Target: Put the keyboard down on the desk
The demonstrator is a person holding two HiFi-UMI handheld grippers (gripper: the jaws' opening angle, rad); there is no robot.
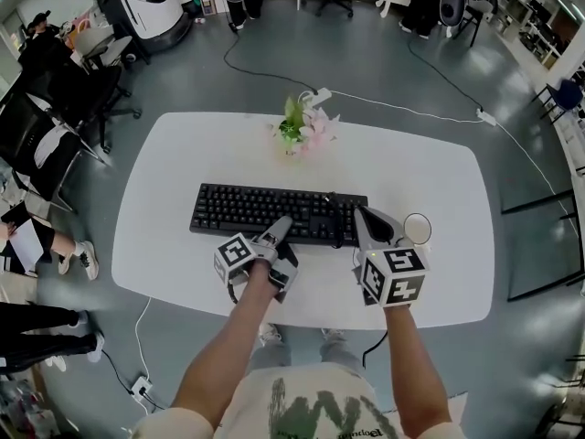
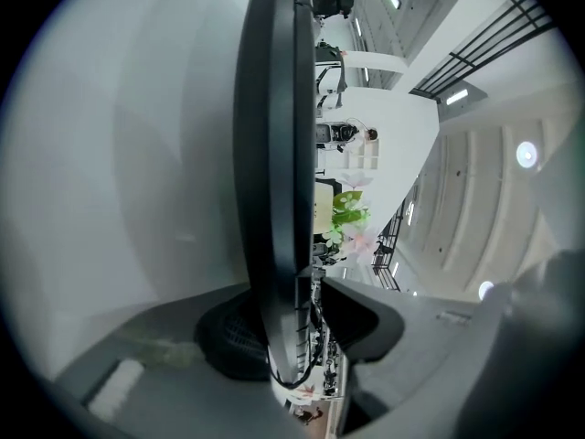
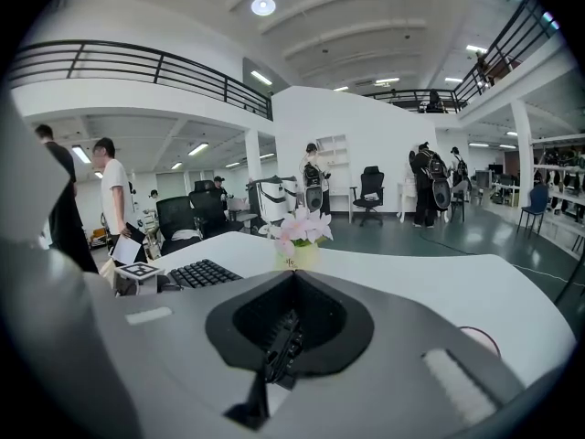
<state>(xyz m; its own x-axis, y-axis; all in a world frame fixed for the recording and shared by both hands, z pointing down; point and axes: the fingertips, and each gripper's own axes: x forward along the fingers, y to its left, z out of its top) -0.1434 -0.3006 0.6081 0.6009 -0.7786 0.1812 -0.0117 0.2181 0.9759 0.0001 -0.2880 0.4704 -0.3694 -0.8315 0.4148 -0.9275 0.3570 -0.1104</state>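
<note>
On the white desk (image 1: 174,254), just this side of the potted flowers (image 1: 304,128), the black keyboard (image 1: 247,210) lies lengthwise. Its near long edge sits between the jaws of the left claw (image 1: 281,229), one jaw under it and the other over the keys. They are parted a little, with a sliver of gap above the keys, so nothing is squeezed. At the keyboard's right end the right claw (image 1: 364,219) has its jaws drawn together, holding nothing.
</note>
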